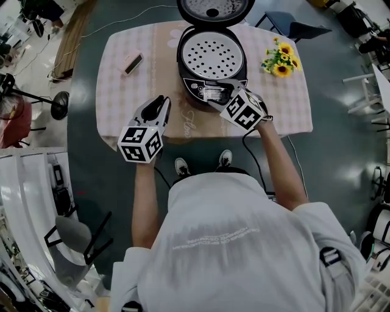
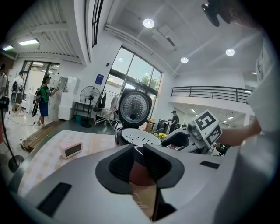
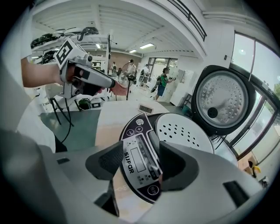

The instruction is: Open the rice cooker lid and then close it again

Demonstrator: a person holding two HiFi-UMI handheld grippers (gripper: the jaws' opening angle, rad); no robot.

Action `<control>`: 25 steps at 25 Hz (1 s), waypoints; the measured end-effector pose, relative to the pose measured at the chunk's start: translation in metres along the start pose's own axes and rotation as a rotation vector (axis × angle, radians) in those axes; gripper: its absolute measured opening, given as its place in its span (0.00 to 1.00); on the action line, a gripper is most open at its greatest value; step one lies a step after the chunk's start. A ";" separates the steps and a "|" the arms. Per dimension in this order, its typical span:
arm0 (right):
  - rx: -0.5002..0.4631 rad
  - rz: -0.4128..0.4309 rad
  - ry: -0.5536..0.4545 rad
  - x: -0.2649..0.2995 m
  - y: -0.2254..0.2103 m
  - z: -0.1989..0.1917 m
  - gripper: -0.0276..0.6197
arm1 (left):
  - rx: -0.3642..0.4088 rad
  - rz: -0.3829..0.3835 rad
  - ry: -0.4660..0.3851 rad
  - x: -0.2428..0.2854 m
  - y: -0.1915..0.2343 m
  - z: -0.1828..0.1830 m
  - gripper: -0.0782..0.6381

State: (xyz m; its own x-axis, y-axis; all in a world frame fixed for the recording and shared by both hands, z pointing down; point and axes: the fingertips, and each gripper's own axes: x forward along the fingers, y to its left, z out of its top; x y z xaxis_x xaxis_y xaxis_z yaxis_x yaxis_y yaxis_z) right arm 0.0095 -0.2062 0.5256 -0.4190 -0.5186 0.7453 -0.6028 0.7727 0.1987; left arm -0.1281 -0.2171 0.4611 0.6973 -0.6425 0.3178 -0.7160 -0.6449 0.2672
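Rice cooker at far middle of table, lid swung up, fully open, likely awaiting closing. Right gripper angled down over front control panel, jaws wide apart, gripping nothing, arm reaching forward. Left gripper idle near table's front edge, roughly level, jaws narrowly apart, empty, clear of cooker.

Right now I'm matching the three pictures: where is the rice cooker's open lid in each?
Head view: lid at top centre, cut off by the edge.
Left gripper view: centre, standing upright.
Right gripper view: right of centre, upright.
Shared landmark: the perforated inner plate just in front of it.
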 end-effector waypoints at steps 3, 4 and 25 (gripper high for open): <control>-0.005 0.022 0.017 0.000 0.000 0.000 0.43 | 0.002 -0.002 0.004 0.003 0.000 0.001 0.21; -0.003 0.029 0.018 -0.001 0.000 0.000 0.43 | 0.002 -0.002 0.005 0.003 -0.001 0.000 0.22; 0.182 -0.076 -0.232 -0.019 -0.030 0.011 0.50 | 0.171 -0.013 0.004 0.027 -0.001 0.044 0.26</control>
State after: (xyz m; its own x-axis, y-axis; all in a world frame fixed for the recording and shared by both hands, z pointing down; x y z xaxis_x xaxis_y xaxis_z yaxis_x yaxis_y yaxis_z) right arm 0.0278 -0.2237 0.4985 -0.4994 -0.6580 0.5636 -0.7411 0.6614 0.1154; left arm -0.1071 -0.2515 0.4291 0.7058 -0.6324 0.3192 -0.6909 -0.7141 0.1129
